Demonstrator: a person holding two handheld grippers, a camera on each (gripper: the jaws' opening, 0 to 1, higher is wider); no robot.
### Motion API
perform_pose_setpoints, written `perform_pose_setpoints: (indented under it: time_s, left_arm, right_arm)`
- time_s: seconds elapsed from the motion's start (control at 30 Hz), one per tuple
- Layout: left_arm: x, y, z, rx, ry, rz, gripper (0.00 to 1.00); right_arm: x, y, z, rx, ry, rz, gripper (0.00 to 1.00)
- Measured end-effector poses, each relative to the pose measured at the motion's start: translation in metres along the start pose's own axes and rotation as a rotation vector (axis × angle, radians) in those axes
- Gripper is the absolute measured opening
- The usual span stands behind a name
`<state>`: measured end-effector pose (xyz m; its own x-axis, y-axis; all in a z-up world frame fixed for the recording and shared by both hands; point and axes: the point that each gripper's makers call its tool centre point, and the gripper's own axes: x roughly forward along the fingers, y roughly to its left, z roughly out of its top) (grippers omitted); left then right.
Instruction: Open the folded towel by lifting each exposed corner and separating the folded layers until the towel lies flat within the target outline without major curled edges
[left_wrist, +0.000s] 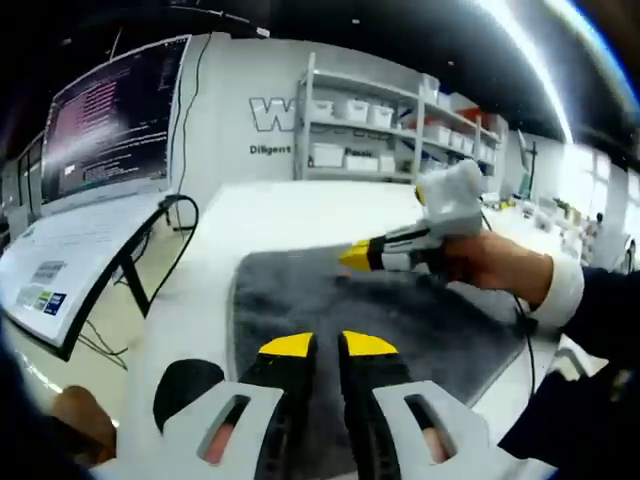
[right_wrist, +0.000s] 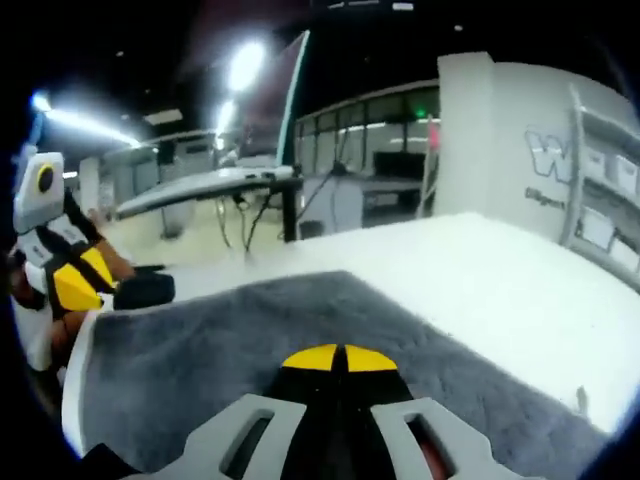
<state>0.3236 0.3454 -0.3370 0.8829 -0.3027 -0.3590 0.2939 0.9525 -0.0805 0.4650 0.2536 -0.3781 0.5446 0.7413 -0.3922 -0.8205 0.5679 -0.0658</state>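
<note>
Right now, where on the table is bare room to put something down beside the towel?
The white table is bare beyond the grey fluffy towel's far edge, toward the white wall. A narrower bare strip runs between the towel and the black round object. Over the towel it is crowded: the right claw hovers there.

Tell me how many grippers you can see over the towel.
2. The left gripper sits at the grey towel's near edge; the right gripper reaches in over its far side. Others may be hidden.
</note>
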Motion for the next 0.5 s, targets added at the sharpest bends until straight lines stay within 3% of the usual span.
perform_pose_setpoints:
  time_s: [0.2,0.27,0.4,0.5]
  left_arm:
    - [-0.007,-0.003,0.016,-0.013,-0.094,-0.002,0.20]
    - [-0.008,-0.004,0.019,-0.019,-0.111,-0.014,0.23]
    - [-0.012,-0.008,0.025,-0.033,-0.154,-0.040,0.25]
    - [-0.014,-0.009,0.031,-0.038,-0.188,-0.052,0.29]
  right_arm:
    - [-0.038,-0.026,0.005,-0.034,-0.019,-0.053,0.00]
    - [-0.050,-0.029,0.002,-0.068,-0.012,-0.032,0.00]
    - [-0.086,-0.038,-0.008,-0.064,-0.033,-0.040,0.00]
    - [-0.110,-0.049,-0.010,-0.120,-0.065,-0.063,0.00]
